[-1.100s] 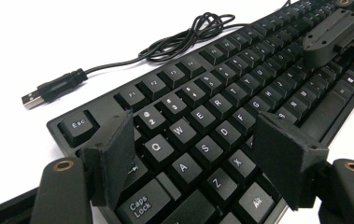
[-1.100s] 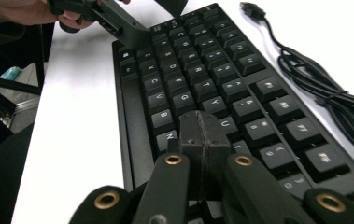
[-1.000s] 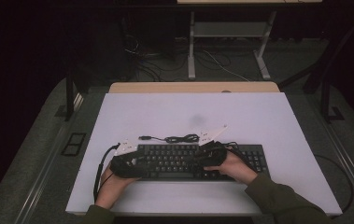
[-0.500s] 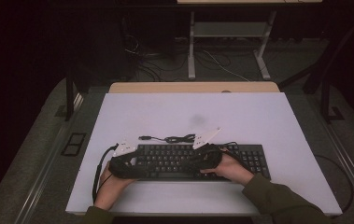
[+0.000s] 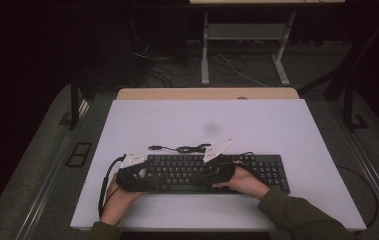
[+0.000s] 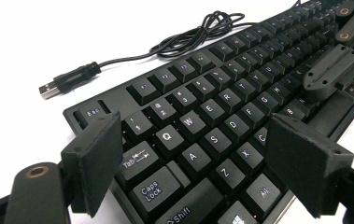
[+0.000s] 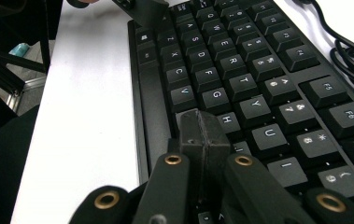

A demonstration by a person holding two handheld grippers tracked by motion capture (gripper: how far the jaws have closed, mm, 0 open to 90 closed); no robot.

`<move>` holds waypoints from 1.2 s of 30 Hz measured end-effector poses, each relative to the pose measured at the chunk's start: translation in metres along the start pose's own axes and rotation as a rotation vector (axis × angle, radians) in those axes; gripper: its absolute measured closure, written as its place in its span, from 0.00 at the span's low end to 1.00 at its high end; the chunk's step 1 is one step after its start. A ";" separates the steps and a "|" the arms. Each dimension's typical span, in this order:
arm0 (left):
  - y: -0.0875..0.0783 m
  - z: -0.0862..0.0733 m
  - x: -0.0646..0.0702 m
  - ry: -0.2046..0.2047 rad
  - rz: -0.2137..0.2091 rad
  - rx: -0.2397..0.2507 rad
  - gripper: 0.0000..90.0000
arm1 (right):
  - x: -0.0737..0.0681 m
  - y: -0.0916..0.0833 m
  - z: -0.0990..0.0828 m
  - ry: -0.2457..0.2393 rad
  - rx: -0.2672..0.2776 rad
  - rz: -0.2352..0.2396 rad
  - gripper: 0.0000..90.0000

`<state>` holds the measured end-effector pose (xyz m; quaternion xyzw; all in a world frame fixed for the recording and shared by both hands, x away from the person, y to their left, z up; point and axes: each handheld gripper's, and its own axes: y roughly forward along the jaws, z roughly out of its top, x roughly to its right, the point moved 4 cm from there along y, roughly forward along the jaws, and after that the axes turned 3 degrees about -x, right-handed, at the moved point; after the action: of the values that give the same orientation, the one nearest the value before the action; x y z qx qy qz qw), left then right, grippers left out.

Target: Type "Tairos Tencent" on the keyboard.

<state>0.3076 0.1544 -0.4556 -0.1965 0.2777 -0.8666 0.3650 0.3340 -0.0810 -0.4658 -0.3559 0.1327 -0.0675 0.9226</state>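
The keyboard lies flat on the white surface, in its near half, with both of our claws working over the keys. Our left claw hangs above the keyboard's left end with its jaws apart; they have just been opening, and between them we see only the keys from Tab across to C, nothing gripped. Our right claw has its jaws pressed together into one blunt tip, low over the H and J keys near the keyboard's middle; whether it actually touches a key we cannot tell.

We judge the step in hand to be pressing keys with the closed right tip. To do it well, we should bring that tip straight down on the centre of a single cap, so it does not straddle two keys or slip into the gap between rows. A short, light press is enough; then we should lift clear before moving sideways, or the tip may drag across neighbouring caps. The open left claw could steady the keyboard's left end if the board slides.

The keyboard's long axis runs left to right across the surface, parallel to the near edge. Its Esc corner is at the left, the number pad at the right, and the spacebar row faces us. Its cable leaves the far edge and lies coiled just behind the keyboard, with the USB plug loose beyond the Esc corner.
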 end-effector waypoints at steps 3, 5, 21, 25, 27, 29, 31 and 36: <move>-0.001 0.000 0.000 0.000 0.002 0.003 0.21 | 0.000 0.001 0.000 -0.002 -0.013 -0.008 0.99; -0.001 0.000 0.000 -0.001 0.003 0.002 0.21 | 0.000 0.002 -0.001 -0.004 -0.018 -0.011 0.99; 0.000 0.001 0.000 0.003 -0.003 0.002 0.21 | 0.003 -0.006 0.001 0.016 0.012 -0.021 0.94; 0.000 0.001 0.001 0.000 -0.007 0.006 0.21 | 0.003 -0.010 0.003 0.043 0.042 -0.025 0.88; 0.000 0.001 0.001 0.000 -0.007 0.008 0.22 | 0.005 -0.012 0.003 0.050 0.048 -0.033 0.83; 0.000 0.001 0.001 0.001 -0.009 0.009 0.22 | 0.006 -0.013 0.002 0.057 0.054 -0.034 0.78; 0.000 0.001 0.002 0.003 -0.011 0.009 0.22 | 0.007 -0.014 0.002 0.062 0.061 -0.040 0.73; 0.000 0.002 0.003 0.007 -0.020 0.008 0.23 | 0.010 -0.018 0.002 0.073 0.076 -0.048 0.59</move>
<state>0.3066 0.1514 -0.4539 -0.1950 0.2737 -0.8719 0.3562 0.3434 -0.0948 -0.4543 -0.3211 0.1552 -0.1074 0.9280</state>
